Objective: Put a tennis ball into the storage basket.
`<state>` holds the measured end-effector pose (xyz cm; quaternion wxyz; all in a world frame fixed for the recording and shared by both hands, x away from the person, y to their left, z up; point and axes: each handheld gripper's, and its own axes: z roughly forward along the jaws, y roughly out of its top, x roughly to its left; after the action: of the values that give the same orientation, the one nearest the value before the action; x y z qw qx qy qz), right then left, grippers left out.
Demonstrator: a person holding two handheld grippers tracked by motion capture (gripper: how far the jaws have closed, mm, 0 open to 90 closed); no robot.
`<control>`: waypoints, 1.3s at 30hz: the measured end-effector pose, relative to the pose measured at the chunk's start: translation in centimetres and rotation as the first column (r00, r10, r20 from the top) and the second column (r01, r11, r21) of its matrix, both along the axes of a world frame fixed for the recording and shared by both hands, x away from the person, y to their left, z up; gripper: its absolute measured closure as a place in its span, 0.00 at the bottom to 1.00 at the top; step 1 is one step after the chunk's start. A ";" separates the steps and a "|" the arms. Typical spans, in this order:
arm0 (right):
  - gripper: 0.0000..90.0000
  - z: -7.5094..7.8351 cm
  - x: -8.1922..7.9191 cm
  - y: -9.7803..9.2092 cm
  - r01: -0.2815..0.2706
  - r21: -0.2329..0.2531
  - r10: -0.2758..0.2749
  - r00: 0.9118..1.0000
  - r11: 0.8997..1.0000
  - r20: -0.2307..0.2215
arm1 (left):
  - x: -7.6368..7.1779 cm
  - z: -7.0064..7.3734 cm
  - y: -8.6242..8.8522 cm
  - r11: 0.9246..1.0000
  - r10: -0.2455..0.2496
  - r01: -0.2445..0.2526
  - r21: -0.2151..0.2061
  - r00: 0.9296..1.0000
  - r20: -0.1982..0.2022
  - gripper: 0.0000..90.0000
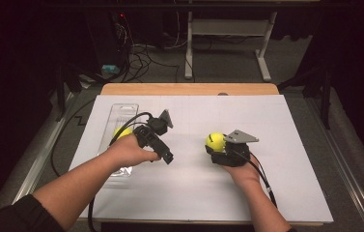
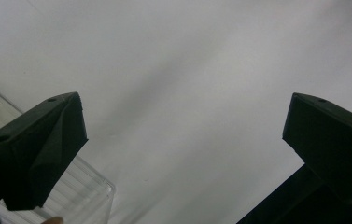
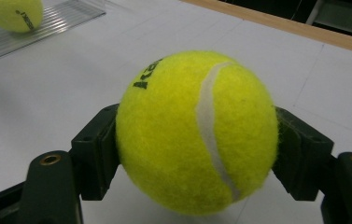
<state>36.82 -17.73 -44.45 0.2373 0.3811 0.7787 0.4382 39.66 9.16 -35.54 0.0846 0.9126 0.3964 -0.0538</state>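
My right gripper [image 3: 197, 140] grasps a ball [image 3: 197, 133], palm under it. My left gripper [image 2: 183, 140], jaws spread, angles toward 4 o'clock beside the tray [image 1: 117, 121].

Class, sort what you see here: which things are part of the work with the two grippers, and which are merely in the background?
Part of the work:
- tennis ball held in the right gripper
- second tennis ball on the clear plastic tray
- left gripper, jaws apart, nothing between them

Background:
- cables on the floor
- white desk frame beyond the table
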 end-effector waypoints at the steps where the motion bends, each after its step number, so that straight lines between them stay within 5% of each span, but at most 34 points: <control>1: 0.30 0.0 -0.1 -0.1 -0.002 0.004 0.002 1.000 1.000 0.003 | 0.0 0.0 0.0 1.000 0.000 0.000 0.001 1.000 0.000 0.01; 21: 0.30 -1.0 -4.2 -1.5 -0.052 0.016 0.052 0.999 0.999 0.011 | -0.1 0.0 -0.2 1.000 -0.002 0.002 -0.001 1.000 0.000 0.01; 39: 0.30 -1.0 -4.7 -0.8 -0.074 0.027 0.073 0.997 0.997 0.019 | 0.0 0.0 -0.2 1.000 -0.003 0.003 -0.002 1.000 -0.004 0.01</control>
<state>32.07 -18.49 -45.50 0.2226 0.3515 0.7839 0.4608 39.62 9.00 -35.50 0.0847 0.9130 0.3950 -0.0564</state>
